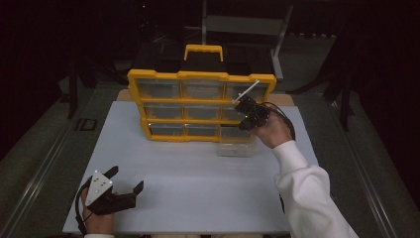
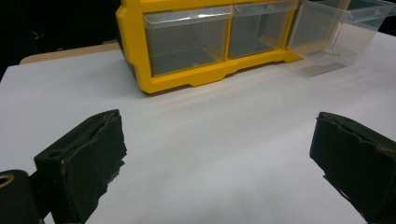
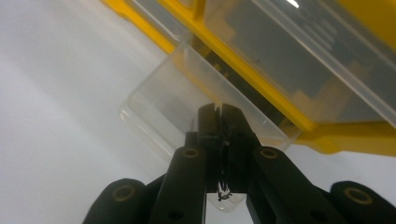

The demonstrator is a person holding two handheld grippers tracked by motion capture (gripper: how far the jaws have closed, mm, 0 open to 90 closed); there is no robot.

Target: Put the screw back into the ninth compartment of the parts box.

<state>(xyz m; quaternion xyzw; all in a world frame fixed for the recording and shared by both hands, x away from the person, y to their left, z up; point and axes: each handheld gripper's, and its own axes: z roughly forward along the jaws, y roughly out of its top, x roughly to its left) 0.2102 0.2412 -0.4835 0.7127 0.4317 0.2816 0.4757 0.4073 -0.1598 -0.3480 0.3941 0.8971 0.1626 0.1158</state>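
Nearest us, the left hand-held gripper rests low on the table at the near left corner, jaws spread wide with nothing but bare white surface between them. It looks parked there, out of the way, with its own view aimed at the bottom row of the organizer as if waiting for a turn.

Moving up the right side, the white sleeve reaches forward and the right hand-held gripper sits over the organizer's lower right corner. Its jaws are pressed together, and a thin white stick juts up and away from its tip, so it seems pinched on that slender piece; in the right gripper view only a sliver of something shows between the pads, too small to name for sure.

Just beneath that gripper, the clear drawer is pulled out of the bottom right slot and stands open on the table, touching the yellow frame. That placement makes sense: out and open-topped, it gives the stick a place to drop straight in. I see nothing in it yet.

Beyond, the organizer stands upright facing the person, its other clear drawers pushed in, with a yellow handle on top.
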